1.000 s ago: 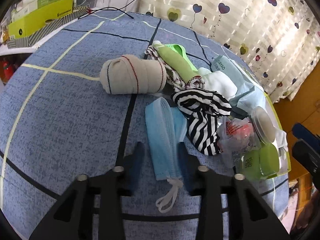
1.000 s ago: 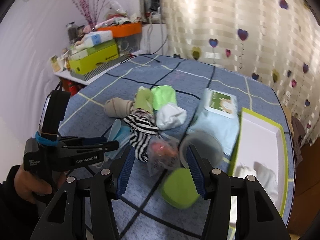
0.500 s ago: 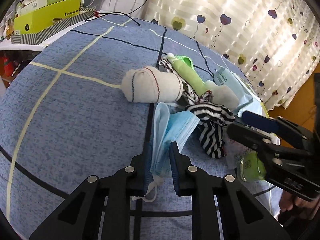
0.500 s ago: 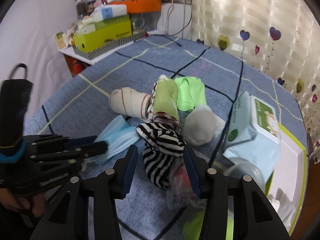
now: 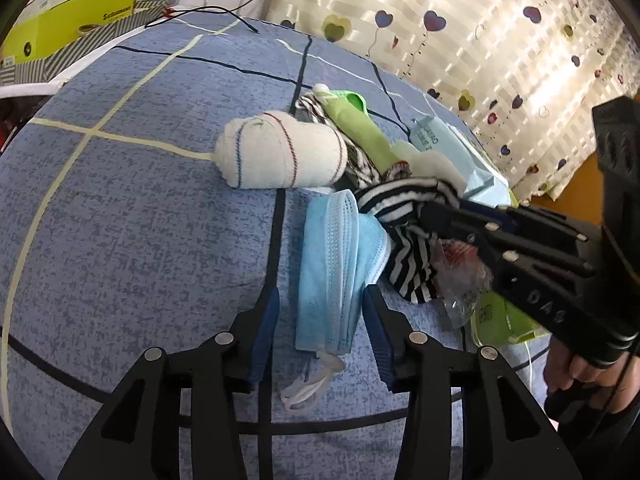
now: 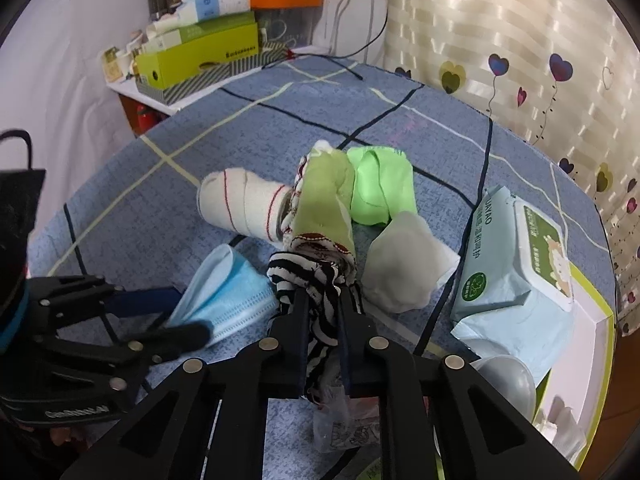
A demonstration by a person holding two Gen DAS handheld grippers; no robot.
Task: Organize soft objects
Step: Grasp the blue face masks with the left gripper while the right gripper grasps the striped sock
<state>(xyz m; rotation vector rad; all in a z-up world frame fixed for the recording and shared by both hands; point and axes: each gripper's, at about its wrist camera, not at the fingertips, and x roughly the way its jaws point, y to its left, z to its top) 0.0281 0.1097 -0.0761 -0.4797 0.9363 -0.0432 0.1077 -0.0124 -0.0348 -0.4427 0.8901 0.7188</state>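
A folded blue face mask lies on the blue checked cloth, between the spread fingers of my left gripper, which is open around it. It also shows in the right wrist view. My right gripper is shut on a black-and-white striped sock, seen in the left wrist view too. A rolled cream sock, an olive-green sock, a bright green cloth and a white pad lie just beyond.
A pale blue wet-wipes pack and a green-rimmed white tray lie at the right. A crinkled plastic bag and a round lid lie near my right gripper. Boxes stand on a shelf at the back left.
My left gripper, shut on the mask half a second ago, has opened around it. My right gripper has moved in and shut on the striped sock.
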